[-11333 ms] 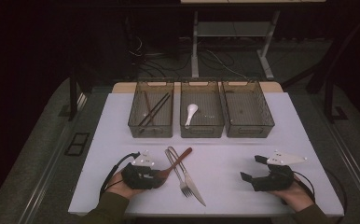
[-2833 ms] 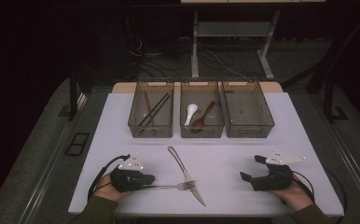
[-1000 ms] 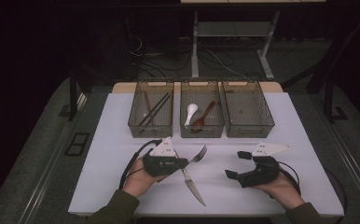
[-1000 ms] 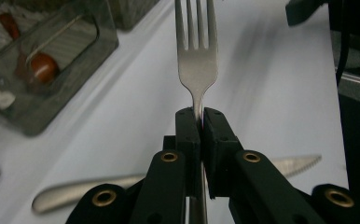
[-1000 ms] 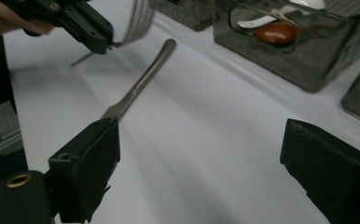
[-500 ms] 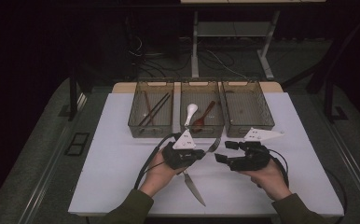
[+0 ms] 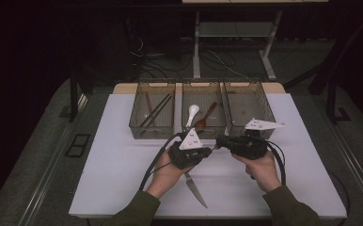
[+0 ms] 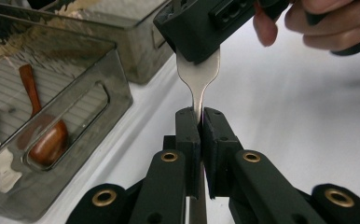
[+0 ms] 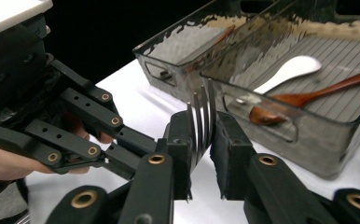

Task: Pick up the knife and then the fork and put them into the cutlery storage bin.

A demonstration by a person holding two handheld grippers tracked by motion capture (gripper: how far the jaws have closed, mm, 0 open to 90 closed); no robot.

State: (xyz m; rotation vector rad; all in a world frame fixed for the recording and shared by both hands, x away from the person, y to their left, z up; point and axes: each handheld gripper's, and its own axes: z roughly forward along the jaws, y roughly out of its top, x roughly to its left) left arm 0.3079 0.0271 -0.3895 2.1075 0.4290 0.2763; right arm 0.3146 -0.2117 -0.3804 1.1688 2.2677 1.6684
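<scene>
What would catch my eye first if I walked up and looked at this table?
Most striking is the fork held in the air over the middle of the white table, its handle clamped in the left gripper and its head between the pads of the right gripper, whose jaws have just been closing. Behind them stand three clear bins, the middle bin holding a white spoon and a wooden spoon. A knife lies near the person's left hand.

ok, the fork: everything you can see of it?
The shiny silver metal fork has four thin tines and a narrow neck widening to the head. It is off the table, held between both claws: the left claw is shut on its neck and handle, while the right claw has just been closing around its head, tines poking out past the pads.
</scene>
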